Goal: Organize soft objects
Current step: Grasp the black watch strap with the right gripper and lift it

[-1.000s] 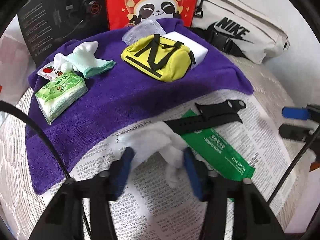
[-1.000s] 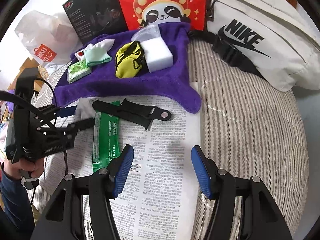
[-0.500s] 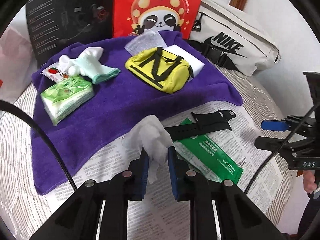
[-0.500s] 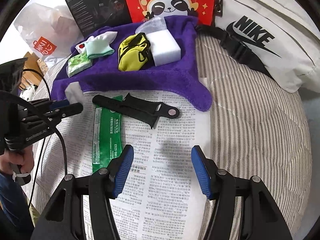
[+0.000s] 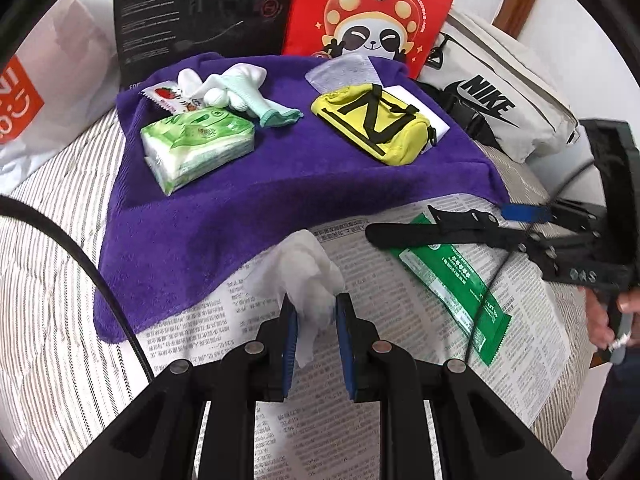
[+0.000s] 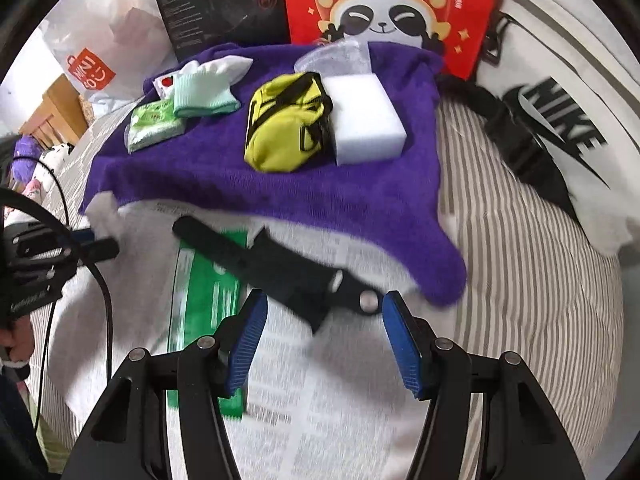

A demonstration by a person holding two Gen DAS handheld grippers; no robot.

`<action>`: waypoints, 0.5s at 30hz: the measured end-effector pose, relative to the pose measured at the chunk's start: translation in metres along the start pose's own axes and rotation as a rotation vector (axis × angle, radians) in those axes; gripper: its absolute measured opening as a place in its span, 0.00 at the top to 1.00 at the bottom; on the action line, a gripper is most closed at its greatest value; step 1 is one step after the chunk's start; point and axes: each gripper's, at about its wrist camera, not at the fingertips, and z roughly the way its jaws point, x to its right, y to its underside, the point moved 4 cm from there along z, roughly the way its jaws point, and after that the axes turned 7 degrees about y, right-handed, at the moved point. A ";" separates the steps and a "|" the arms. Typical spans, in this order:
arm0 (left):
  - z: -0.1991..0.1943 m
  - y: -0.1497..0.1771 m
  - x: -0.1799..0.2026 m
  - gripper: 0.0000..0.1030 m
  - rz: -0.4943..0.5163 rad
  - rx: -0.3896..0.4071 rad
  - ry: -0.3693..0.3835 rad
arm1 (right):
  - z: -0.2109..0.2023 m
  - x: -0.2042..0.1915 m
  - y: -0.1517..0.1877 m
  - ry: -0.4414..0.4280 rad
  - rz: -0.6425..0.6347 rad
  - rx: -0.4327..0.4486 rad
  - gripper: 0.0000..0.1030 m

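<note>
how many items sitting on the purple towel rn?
6 on the purple towel: tissue pack, snack packet, gloves, yellow pouch, white sponge beside it, clear plastic bag at the back. More may hide behind.

Two close wrist views, shared purple towel (image 5: 248,208)

Left gripper (image 5: 316,320) pinched a white tissue (image 5: 306,276)
It hung above the newspaper (image 5: 360,264); purple towel (image 5: 248,208) lay beyond, far left.

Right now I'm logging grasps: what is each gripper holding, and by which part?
The left gripper pinches the crumpled white tissue by its lower end. The right gripper is open, holding nothing.
</note>
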 end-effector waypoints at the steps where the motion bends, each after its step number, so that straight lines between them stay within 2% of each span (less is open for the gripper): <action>1: -0.001 0.000 -0.001 0.82 -0.005 0.005 0.004 | 0.004 -0.001 -0.003 0.000 -0.014 0.001 0.42; 5: -0.002 0.000 -0.004 0.82 -0.027 0.017 0.029 | 0.016 -0.005 -0.010 0.013 -0.070 0.002 0.42; 11: -0.003 0.001 -0.007 0.82 -0.036 0.018 0.041 | 0.027 -0.011 -0.015 -0.038 -0.111 -0.005 0.43; 12: -0.003 0.002 -0.008 0.82 -0.039 0.017 0.044 | 0.026 -0.011 -0.016 -0.046 -0.108 -0.007 0.44; 15: -0.003 0.003 -0.010 0.82 -0.051 0.017 0.043 | 0.024 -0.012 -0.015 -0.051 -0.120 -0.022 0.58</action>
